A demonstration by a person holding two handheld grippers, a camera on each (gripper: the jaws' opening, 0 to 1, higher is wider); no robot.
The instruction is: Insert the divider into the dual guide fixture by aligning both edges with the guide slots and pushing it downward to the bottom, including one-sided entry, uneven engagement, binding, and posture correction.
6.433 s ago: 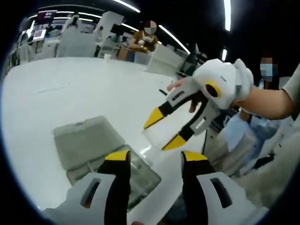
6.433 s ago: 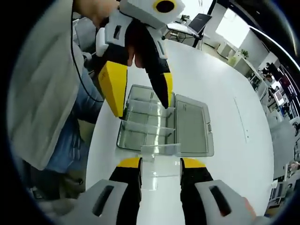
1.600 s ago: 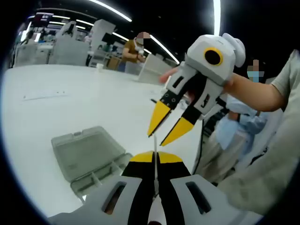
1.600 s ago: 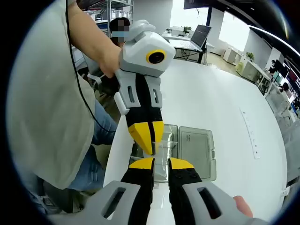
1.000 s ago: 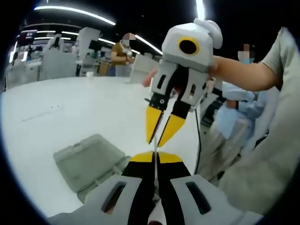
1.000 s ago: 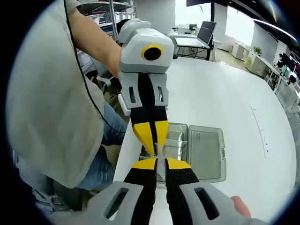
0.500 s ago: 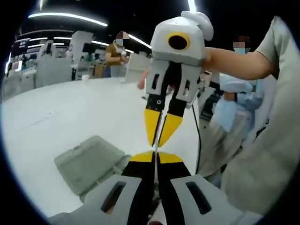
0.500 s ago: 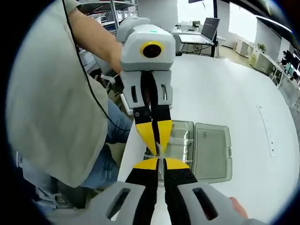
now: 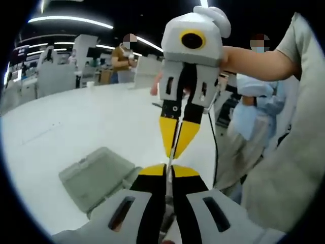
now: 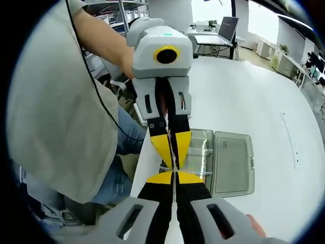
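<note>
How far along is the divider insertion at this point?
Done: the divider is off the table, seen edge-on as a thin clear sheet. In hand: both the left gripper and the right gripper are shut on it, tip to tip, above the open box. Left: lowering it, aligning both edges with the slots, and pushing it to the bottom.

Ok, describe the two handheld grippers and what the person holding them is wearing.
Both grippers match. The right gripper has a white moulded body, black jaws and yellow tips. The left gripper has the same white shell, slotted white side plates and black-and-yellow jaws. A thin black cable hangs beside the person's arm. The person wears a short-sleeved light grey-beige shirt and blue jeans.
</note>
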